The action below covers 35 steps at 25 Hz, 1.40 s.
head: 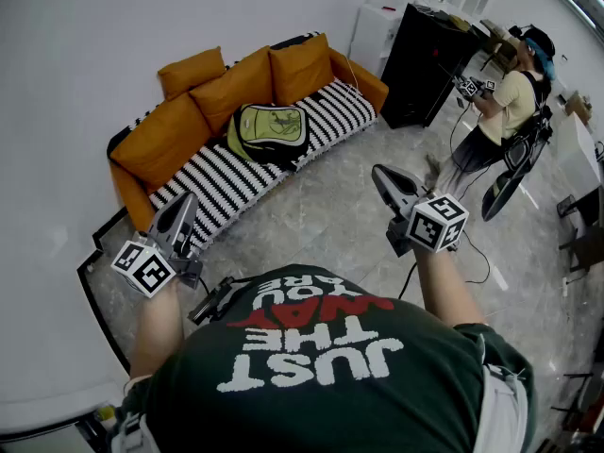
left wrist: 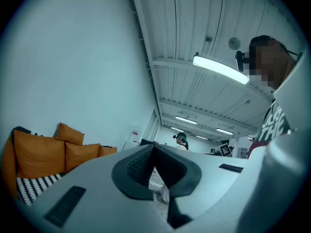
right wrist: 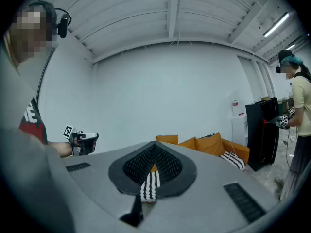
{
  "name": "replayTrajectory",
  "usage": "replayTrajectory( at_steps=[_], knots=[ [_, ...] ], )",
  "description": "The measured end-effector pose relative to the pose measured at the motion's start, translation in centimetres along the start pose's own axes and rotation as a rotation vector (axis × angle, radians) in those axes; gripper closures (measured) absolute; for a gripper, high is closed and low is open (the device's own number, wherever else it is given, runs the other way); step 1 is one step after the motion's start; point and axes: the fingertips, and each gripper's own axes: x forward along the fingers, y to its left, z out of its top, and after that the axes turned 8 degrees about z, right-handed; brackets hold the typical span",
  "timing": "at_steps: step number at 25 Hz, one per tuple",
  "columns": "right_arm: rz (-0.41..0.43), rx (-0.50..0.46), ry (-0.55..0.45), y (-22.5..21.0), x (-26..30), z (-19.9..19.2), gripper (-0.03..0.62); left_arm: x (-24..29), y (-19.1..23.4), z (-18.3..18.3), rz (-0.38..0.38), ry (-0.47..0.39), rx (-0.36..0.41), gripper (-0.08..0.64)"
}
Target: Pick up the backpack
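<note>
Orange sofa (head: 217,182), striped seat: landmark. Green backpack (head: 269,132) mid-seat on sofa, leant against back cushions (head: 241,83), front face toward room. Left gripper (head: 185,204), right gripper (head: 381,174): well short of sofa, jaws closed, empty. Backpack ahead, between both; neither clearly nearer.

backpack (head: 269,132): yellow-green, with black trim and a dark drawing on the front.
sofa cushions (head: 241,88): plain orange.
sofa seat cover (head: 226,182): black and white stripes.
cabinet (head: 425,59): black.
floor (head: 340,225): grey, marbled.
wall (head: 85,45): white.
left gripper (head: 186,201): grey.
right gripper (head: 380,173): the same grey.
marker cubes (head: 143,267): white with black square patterns.
wearer's T-shirt (head: 330,366): dark green, with white and red lettering.
second person's shirt (head: 514,97): pale yellow.
second person's cap (head: 540,43): teal.
</note>
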Motion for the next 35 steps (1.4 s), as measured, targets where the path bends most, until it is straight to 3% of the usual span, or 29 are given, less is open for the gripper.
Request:
replayTrajectory(
  at_steps=[17, 30, 35],
  knots=[
    [0.027, 0.031, -0.017, -1.7, -0.4, 1.3, 0.561, 1.7, -1.0, -0.1, 0.007, 0.010, 0.001, 0.551],
    [0.084, 0.002, -0.008, -7.5, -2.2, 0.6, 0.561, 4.9, -3.7, -2.7, 0.112, -0.016, 0.032, 0.551],
    [0.108, 0.012, 0.006, -9.2, -0.3, -0.2, 0.561, 6.7, -2.7, -3.5, 0.135, -0.002, 0.025, 0.552]
  ],
)
